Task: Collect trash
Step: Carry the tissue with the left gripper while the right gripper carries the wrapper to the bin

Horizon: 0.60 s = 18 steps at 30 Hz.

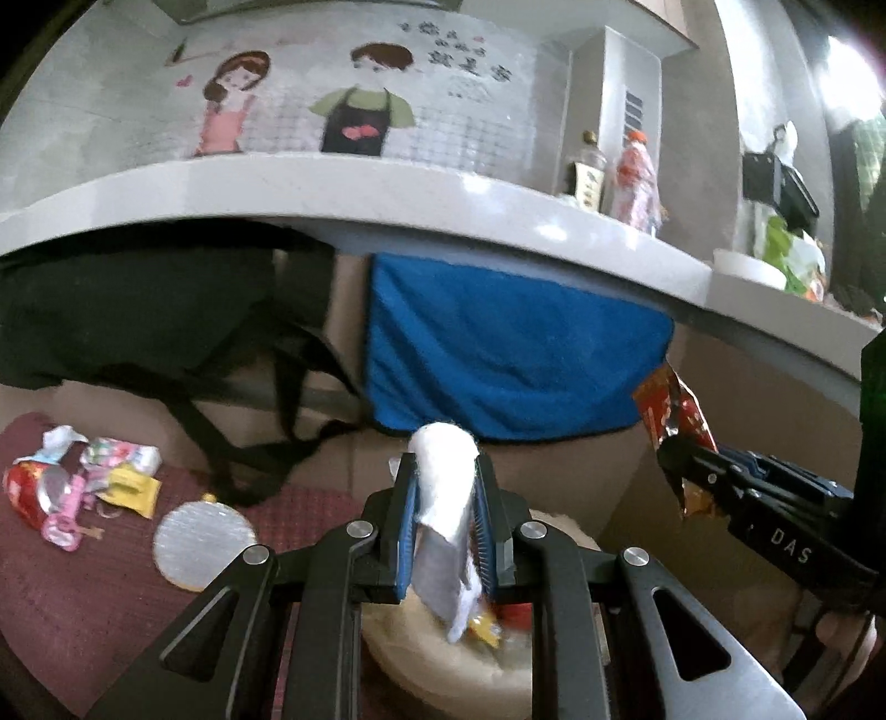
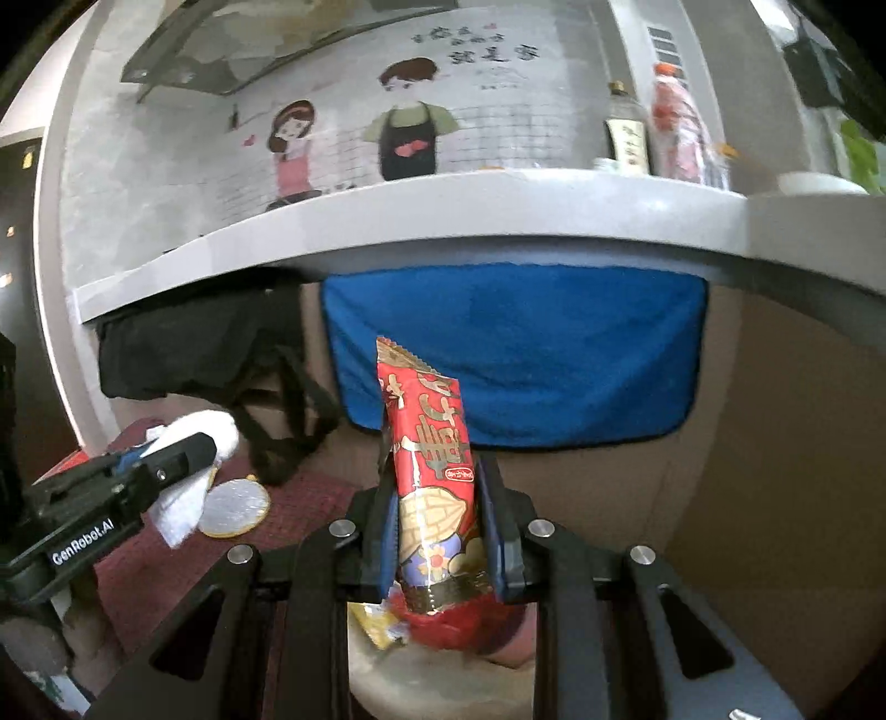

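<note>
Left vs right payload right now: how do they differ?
The left gripper holds a white crumpled tissue, soft and drooping; the right gripper holds a red printed snack wrapper, glossy and standing upright. The tissue is plain; the wrapper carries peanut artwork. Both are clamped between blue-padded fingers above a pale bin.

A: The pale bin [image 1: 443,659] below the left gripper [image 1: 443,498] is largely hidden behind the black linkage, its lower rim cut off by the frame's bottom edge; its contents blur into yellow and red scraps.

B: In the right wrist view, the red snack wrapper [image 2: 432,471] covers the gap between the right gripper's [image 2: 437,531] fingers, and its print is too soft to read.

A: The trash pile [image 1: 77,482] on the maroon mat [image 1: 83,598] is small and smeared; individual pieces cannot be told apart.

B: The wall lettering [image 2: 476,47] is illegible, and the counter bottles' [image 1: 614,177] labels blur out.
</note>
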Tool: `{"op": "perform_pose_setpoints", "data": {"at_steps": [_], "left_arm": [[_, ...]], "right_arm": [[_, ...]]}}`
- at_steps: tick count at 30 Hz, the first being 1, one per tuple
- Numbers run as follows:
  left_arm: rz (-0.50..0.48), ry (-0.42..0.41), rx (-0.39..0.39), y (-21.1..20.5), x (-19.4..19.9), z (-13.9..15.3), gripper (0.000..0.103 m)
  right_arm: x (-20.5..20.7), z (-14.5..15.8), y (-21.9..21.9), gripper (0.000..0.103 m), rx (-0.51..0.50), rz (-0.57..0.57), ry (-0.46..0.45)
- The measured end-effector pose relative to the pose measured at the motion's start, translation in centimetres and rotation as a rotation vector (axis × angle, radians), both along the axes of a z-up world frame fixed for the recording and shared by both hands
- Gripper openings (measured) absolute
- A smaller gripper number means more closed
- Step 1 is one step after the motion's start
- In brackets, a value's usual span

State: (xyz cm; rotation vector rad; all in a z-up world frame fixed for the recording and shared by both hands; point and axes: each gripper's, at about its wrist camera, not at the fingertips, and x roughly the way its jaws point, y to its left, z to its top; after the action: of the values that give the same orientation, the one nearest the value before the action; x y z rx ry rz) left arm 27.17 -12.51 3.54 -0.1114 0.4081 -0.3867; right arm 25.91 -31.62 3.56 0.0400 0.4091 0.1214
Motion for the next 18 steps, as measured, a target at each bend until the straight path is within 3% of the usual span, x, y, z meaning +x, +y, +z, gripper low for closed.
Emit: {"op": "perform_pose_setpoints", "data": {"at_steps": [18], "left_arm": [[-0.073,0.148,-0.009,-2.4,6.0,-4.1,0.019]], "right_arm": [[4.6,-4.6,-2.7,0.024,0.048,-0.007,0.115]]}}
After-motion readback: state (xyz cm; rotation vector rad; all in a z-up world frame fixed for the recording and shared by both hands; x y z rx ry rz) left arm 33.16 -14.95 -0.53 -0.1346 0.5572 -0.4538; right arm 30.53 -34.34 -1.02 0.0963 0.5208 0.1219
